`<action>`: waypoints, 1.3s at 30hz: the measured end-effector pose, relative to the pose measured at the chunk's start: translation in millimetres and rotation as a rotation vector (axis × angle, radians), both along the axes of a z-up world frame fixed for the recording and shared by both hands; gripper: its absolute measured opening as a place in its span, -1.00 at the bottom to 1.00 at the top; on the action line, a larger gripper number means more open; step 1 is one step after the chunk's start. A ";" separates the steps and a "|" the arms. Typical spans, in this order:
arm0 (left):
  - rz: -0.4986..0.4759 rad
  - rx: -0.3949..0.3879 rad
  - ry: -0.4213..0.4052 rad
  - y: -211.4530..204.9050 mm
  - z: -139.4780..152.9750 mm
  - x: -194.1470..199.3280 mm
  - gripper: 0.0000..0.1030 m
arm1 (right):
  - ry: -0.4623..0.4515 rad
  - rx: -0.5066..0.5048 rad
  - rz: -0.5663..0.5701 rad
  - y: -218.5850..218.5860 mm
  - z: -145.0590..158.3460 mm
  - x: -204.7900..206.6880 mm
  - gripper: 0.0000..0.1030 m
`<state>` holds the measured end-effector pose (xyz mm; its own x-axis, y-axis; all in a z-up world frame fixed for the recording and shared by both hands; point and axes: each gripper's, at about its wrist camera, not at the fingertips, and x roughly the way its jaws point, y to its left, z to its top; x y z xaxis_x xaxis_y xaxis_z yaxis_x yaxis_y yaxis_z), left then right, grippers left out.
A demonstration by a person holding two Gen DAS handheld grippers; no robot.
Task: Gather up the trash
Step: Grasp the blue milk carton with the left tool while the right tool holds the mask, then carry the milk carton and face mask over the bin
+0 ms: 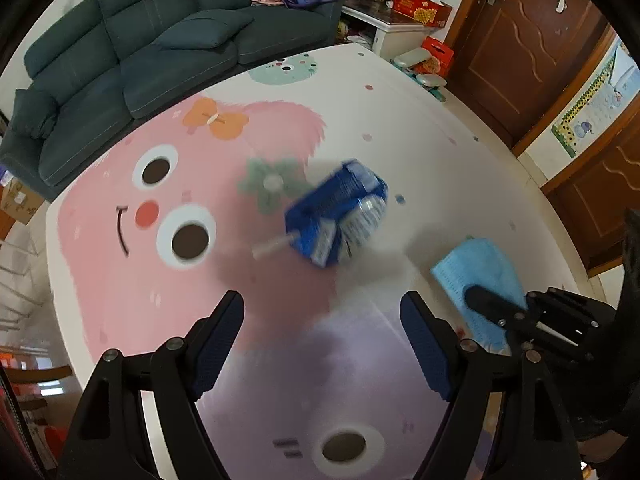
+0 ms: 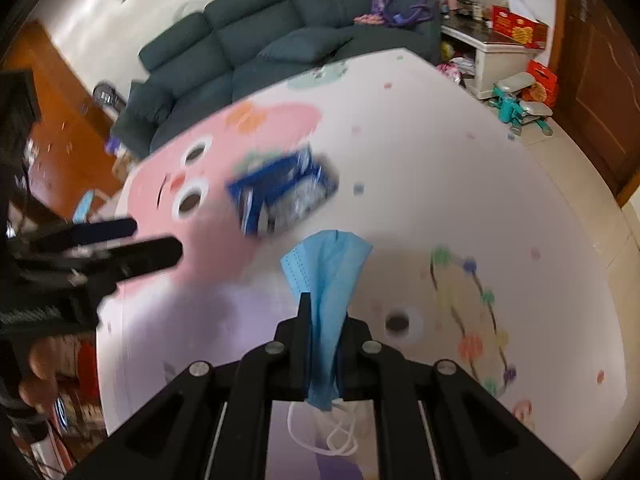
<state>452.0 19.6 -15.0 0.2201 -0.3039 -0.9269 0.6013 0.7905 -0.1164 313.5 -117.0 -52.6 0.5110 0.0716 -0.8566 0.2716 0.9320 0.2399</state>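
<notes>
A crushed blue drink carton [image 1: 336,214] with a white straw lies on the pink cartoon play mat [image 1: 160,264]; the right wrist view shows the carton [image 2: 282,196] ahead. My left gripper [image 1: 322,344] hovers open just short of the carton, nothing between its fingers. My right gripper [image 2: 326,344] is shut on a light blue face mask [image 2: 326,280], lifted off the mat, its white ear loops dangling below the fingers. In the left wrist view the mask [image 1: 480,276] and the right gripper [image 1: 500,308] show at the right. The left gripper [image 2: 120,240] appears at the left of the right wrist view.
A dark green sofa [image 1: 152,48] runs along the mat's far edge. A white side table [image 1: 396,24] with a red box stands at the back right, with a teal toy [image 2: 516,108] beside it. Brown wooden doors [image 1: 528,48] line the right side.
</notes>
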 end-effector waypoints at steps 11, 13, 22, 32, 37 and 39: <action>-0.095 0.060 0.085 -47.1 -47.2 70.2 0.53 | -0.014 0.119 -0.178 -37.2 -20.7 44.1 -0.84; -0.117 0.074 0.107 -52.1 -58.2 75.5 0.53 | -0.008 0.133 -0.192 -40.0 -24.8 46.8 -0.84; -0.161 0.093 0.176 -69.6 -89.5 86.8 0.39 | 0.013 0.157 -0.192 -36.4 -36.3 42.4 -0.84; -0.157 0.106 0.133 -78.9 -83.7 58.7 -0.18 | 0.020 0.173 -0.196 -35.8 -39.1 24.0 -0.84; -0.123 0.102 0.146 -68.9 -77.0 25.7 -0.19 | 0.011 0.183 -0.186 -36.3 -33.2 9.1 -0.84; -0.102 0.098 0.157 -62.4 -73.0 10.0 -0.19 | 0.013 0.186 -0.180 -37.1 -32.0 -0.2 -0.84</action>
<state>462.0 -42.8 -88.1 0.0435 -0.2241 -0.9736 0.6596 0.7383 -0.1405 313.3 -154.1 -84.6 0.5190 0.1369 -0.8438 0.4337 0.8085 0.3979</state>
